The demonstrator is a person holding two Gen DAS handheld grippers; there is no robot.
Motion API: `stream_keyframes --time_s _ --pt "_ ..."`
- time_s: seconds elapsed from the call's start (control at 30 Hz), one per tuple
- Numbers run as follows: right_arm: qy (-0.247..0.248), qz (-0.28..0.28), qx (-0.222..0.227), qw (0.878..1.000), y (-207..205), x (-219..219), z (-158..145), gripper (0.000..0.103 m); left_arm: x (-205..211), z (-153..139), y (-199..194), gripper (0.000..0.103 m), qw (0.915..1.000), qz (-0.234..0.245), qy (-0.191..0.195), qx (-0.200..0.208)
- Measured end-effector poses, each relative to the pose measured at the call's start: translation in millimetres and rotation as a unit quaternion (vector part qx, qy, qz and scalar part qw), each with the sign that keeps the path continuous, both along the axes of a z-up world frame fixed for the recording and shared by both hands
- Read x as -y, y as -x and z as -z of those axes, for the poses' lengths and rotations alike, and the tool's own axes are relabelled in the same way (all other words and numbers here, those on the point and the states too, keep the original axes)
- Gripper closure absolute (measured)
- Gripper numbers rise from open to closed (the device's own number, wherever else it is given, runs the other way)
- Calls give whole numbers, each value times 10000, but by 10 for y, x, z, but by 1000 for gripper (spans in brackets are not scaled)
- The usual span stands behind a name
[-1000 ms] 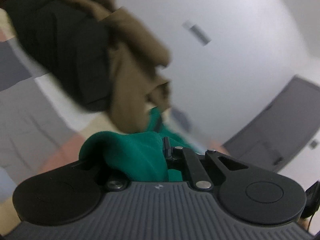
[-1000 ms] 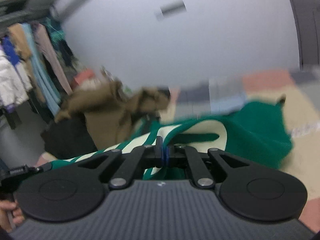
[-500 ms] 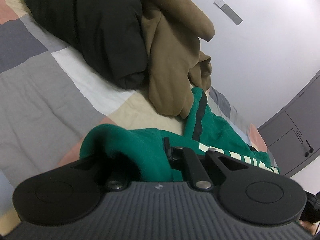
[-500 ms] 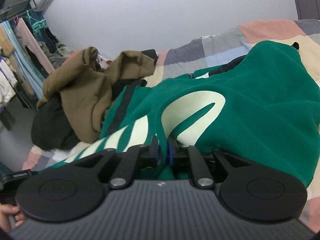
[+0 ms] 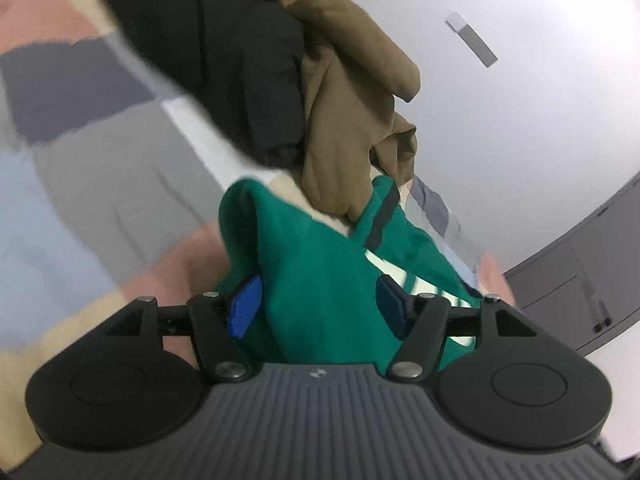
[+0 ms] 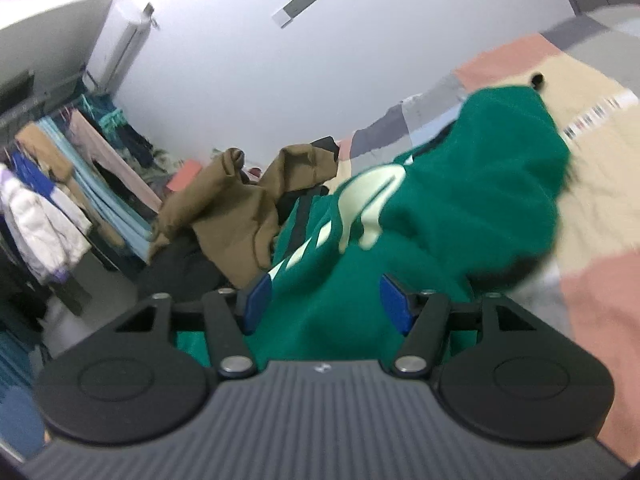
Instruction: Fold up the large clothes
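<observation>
A green sweatshirt (image 5: 320, 264) with pale lettering lies bunched on the patchwork bedspread (image 5: 104, 168). My left gripper (image 5: 318, 306) has its jaws opening; green cloth sits loose between the blue pads (image 5: 244, 306), which no longer press it. In the right wrist view the same green sweatshirt (image 6: 460, 208) is heaped ahead, its hood toward the far right. My right gripper (image 6: 326, 304) is opening too, with green fabric lying between its spread blue pads (image 6: 394, 300) and not pinched.
A brown garment (image 5: 352, 120) and a black garment (image 5: 224, 52) are piled beyond the sweatshirt. A rack of hanging clothes (image 6: 60, 200) stands at the left of the right wrist view. White wall (image 6: 280, 80) behind the bed; grey cabinet (image 5: 580, 280) at right.
Both grippers were shut on the green sweatshirt; now both have opened and let the cloth go. The sweatshirt has dropped onto the bed in a heap.
</observation>
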State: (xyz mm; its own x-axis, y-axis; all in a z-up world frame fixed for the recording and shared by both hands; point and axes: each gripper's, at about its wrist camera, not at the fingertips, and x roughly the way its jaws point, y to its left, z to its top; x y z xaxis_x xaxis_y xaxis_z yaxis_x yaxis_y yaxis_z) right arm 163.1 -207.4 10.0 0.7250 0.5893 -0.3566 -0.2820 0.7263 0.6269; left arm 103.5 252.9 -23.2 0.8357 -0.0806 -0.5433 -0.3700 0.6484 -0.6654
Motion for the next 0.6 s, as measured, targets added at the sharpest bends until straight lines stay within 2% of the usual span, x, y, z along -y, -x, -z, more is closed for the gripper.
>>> stream_keyframes --time_s 0.03,0.07,0.1,0.17,0.23,0.37,0.53,0.6 --pt "-101 31 -62 9999 88 39 25 37 15 -3 68 34 9998 -9 196 12" --pt "-226 47 -139 9996 155 71 53 25 39 3 120 34 9992 -3 392 40" --pt "-400 58 -216 9990 200 97 85 19 62 19 165 34 9984 4 556 62" --pt "-788 28 -407 9961 257 135 182 19 158 74 208 34 9965 59 834 47" --pt "-1068 -65 -677 9919 247 127 291 19 277 145 209 34 9953 180 954 -70" --pt "-1203 -80 -1054 9871 112 37 558 19 479 310 174 34 9924 396 1139 -260" --pt "-1811 14 -1118 9771 -179 14 809 18 547 478 109 34 9874 455 1498 -220" --pt "-1852 -45 -1059 9770 -282 -42 828 18 568 526 73 34 9863 499 1559 -214"
